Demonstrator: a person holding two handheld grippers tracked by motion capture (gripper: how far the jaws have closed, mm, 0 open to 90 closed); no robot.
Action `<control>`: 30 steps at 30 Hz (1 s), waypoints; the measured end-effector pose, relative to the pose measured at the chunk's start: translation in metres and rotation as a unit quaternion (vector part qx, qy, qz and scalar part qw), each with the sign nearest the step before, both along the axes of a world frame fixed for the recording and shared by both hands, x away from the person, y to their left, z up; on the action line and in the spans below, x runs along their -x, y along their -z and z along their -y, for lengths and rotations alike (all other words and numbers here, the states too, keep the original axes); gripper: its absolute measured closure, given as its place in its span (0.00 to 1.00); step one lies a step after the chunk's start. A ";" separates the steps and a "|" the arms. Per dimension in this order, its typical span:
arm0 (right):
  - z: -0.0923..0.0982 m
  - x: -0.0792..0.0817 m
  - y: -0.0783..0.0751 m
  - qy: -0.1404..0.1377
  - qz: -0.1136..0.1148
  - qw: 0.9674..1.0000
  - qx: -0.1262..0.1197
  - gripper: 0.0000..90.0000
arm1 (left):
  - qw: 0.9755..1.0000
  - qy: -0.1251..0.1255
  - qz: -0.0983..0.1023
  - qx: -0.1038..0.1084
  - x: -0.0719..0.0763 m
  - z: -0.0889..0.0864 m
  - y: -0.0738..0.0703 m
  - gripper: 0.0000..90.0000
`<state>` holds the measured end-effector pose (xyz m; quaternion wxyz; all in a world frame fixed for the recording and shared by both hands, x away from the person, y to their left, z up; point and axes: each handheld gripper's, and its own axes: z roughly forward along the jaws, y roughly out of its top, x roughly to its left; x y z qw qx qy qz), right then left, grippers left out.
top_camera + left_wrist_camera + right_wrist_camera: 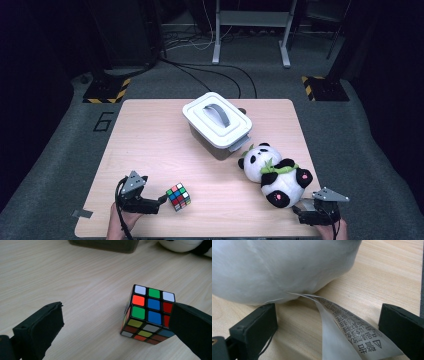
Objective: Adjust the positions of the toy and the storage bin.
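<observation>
While both tools stand released: left tool [161,200] at worktop [150,145] front-left edge, centre jaws around Rubik's cube [147,313]; right tool [302,209] behind plush panda [277,175], avoid care label [347,330].

The small plastic puzzle cube [178,196] shows red, blue, green, white, yellow and orange squares; at its two o'clock, the black-and-white plush panda [275,174] wears green leaves.
</observation>
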<state>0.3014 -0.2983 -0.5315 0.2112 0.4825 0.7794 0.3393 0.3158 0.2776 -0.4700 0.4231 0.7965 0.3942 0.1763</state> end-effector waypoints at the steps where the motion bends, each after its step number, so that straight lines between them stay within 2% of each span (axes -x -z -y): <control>1: 0.000 0.000 0.000 0.000 0.001 1.000 0.000 0.01 | 1.000 0.001 0.005 -0.002 -0.001 0.001 0.000 0.00; 2: 0.000 0.000 0.000 0.000 0.001 1.000 0.000 0.01 | 1.000 0.005 0.000 -0.002 0.000 0.003 0.000 0.00; 9: 0.000 0.000 0.000 0.001 0.002 1.000 0.000 0.02 | 1.000 0.022 -0.001 -0.001 0.001 0.015 0.002 0.00; 15: 0.000 0.000 0.000 0.001 0.002 1.000 0.000 0.02 | 0.999 0.038 -0.008 -0.011 0.002 0.025 0.007 0.00; 27: 0.000 0.000 0.000 0.002 0.002 1.000 0.000 0.02 | 0.999 0.050 -0.014 -0.009 0.001 0.039 0.015 0.00; 30: 0.000 0.000 0.000 0.002 0.002 1.000 0.000 0.02 | 0.998 0.055 -0.016 -0.017 0.000 0.045 0.019 0.00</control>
